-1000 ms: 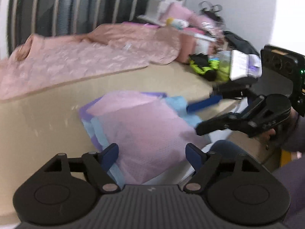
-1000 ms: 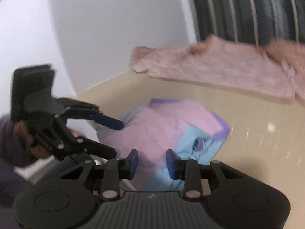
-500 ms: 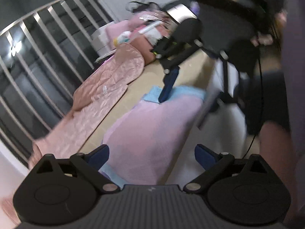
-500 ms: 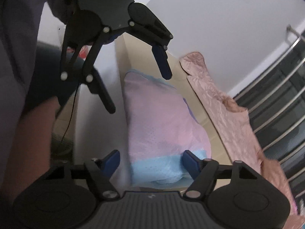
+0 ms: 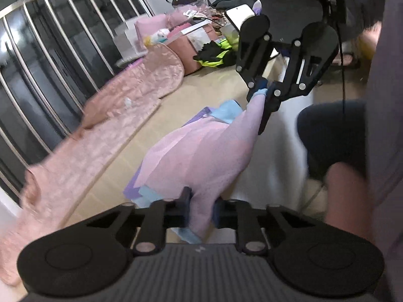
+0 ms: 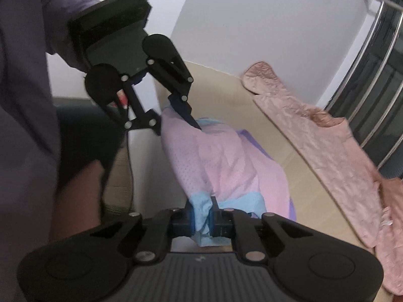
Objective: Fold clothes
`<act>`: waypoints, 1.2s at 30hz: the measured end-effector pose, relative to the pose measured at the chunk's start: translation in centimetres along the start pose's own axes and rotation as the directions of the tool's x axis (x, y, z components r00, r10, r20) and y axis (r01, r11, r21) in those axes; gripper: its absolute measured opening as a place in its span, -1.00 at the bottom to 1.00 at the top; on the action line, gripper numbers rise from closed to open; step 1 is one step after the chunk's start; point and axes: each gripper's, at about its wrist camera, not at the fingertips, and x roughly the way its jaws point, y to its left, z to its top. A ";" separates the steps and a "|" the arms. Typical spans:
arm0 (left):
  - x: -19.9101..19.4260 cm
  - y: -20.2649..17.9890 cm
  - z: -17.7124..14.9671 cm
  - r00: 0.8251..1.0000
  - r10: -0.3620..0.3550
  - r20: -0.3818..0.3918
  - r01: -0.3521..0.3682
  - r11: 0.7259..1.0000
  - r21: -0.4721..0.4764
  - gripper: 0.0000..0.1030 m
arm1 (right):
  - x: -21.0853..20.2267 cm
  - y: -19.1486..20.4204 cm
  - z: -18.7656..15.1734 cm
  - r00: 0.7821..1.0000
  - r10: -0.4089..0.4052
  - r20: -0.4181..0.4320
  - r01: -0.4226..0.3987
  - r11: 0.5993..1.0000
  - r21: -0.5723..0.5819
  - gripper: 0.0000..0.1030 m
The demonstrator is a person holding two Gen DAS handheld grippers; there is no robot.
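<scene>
The pink and blue garment point(image 5: 201, 156) is lying at the edge of the tan bed point(image 5: 206, 85), beside a pink quilt point(image 5: 105, 130). Its pink end is pinched by the left gripper point(image 5: 201, 209), whose jaws have just closed. Its blue corner is pinched by the right gripper point(image 6: 202, 216), also just closed

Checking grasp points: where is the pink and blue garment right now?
The pink and blue garment lies at the beige surface's near edge, pinched between left gripper and right gripper, beside the pink quilt.
</scene>
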 end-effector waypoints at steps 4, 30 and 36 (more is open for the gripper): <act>-1.1 3.7 1.6 0.988 -0.151 0.027 0.153 0.973 -0.172 -0.84 | -2.2 -2.5 0.5 0.987 0.127 0.094 -0.142 0.973 0.182 -0.87; 7.6 16.2 -0.6 0.938 -0.302 0.169 0.302 0.479 -0.824 -0.81 | 0.4 -10.4 -5.9 0.961 0.009 0.276 -0.235 0.553 0.800 -0.82; 6.3 16.3 -0.8 0.935 -0.293 0.202 0.310 0.391 -0.867 -0.75 | 0.0 -12.8 -7.4 0.926 0.135 0.353 -0.376 0.405 0.833 -0.82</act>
